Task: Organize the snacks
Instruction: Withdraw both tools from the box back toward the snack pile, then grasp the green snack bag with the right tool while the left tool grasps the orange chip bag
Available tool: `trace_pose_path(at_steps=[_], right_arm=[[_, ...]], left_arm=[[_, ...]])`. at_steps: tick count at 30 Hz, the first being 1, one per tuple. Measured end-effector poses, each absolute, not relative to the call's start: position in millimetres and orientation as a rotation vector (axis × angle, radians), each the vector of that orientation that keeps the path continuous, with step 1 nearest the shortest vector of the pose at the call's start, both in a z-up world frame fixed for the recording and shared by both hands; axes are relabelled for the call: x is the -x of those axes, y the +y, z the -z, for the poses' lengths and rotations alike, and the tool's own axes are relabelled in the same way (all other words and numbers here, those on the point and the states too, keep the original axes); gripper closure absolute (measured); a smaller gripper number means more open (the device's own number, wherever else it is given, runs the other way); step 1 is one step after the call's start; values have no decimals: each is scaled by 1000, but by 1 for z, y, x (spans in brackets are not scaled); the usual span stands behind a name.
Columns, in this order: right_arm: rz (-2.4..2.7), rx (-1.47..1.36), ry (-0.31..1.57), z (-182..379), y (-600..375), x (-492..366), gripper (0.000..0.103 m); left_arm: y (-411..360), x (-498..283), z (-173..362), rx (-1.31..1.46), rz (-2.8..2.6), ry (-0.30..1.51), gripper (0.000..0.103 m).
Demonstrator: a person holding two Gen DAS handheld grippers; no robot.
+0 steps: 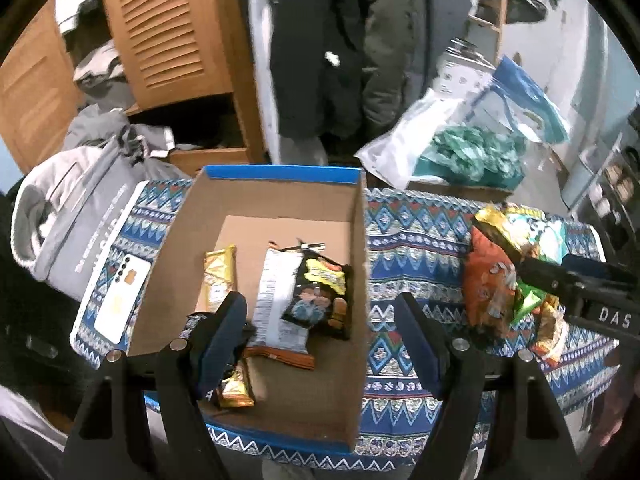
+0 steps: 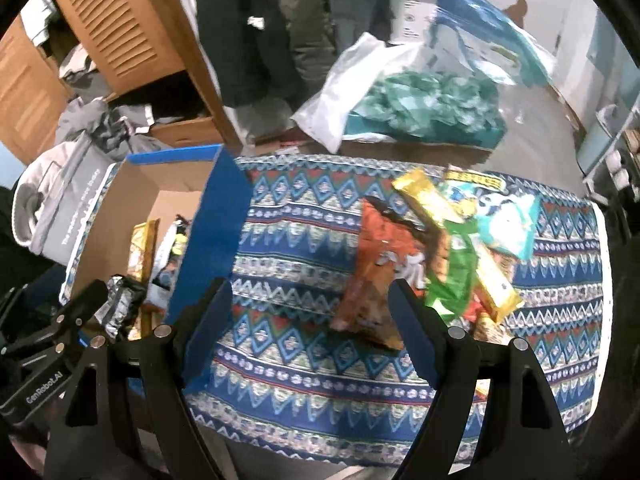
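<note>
A cardboard box point(image 1: 356, 248) with a blue rim stands on the patterned tablecloth. Inside lie a gold bar point(image 1: 218, 276), a white-and-black packet point(image 1: 280, 296) and a second gold bar point(image 1: 236, 388). My left gripper point(image 1: 320, 320) hangs open over the box, and a crumpled dark foil packet point(image 1: 196, 322) sits by its left finger. To the right of the box is a pile of snacks: an orange packet point(image 2: 372, 272), a green packet point(image 2: 452, 276), a gold bar point(image 2: 432, 204) and a teal-and-white packet point(image 2: 508, 220). My right gripper point(image 2: 310, 300) is open and empty over the cloth between the box point(image 2: 216, 232) and the pile.
A white phone point(image 1: 120, 296) lies on the cloth left of the box, beside a grey bag point(image 1: 80, 216). Plastic bags of teal stuff point(image 2: 420, 112) lie behind the table. A person's legs point(image 1: 320, 60) and a louvred wooden cabinet point(image 1: 168, 28) stand beyond.
</note>
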State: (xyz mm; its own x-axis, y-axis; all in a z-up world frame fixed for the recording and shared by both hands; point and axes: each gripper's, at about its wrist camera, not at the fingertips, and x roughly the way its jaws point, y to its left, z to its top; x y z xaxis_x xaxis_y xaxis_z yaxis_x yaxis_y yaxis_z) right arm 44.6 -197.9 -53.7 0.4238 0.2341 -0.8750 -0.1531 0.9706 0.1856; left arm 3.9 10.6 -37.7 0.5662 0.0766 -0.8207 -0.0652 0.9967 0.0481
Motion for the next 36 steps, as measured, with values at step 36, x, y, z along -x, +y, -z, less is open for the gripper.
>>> trace_pose_path(at_steps=[36], right_arm=[[-75, -191, 1225, 146, -321, -77, 23]], left_arm=[[-97, -63, 101, -32, 88, 1125, 25]])
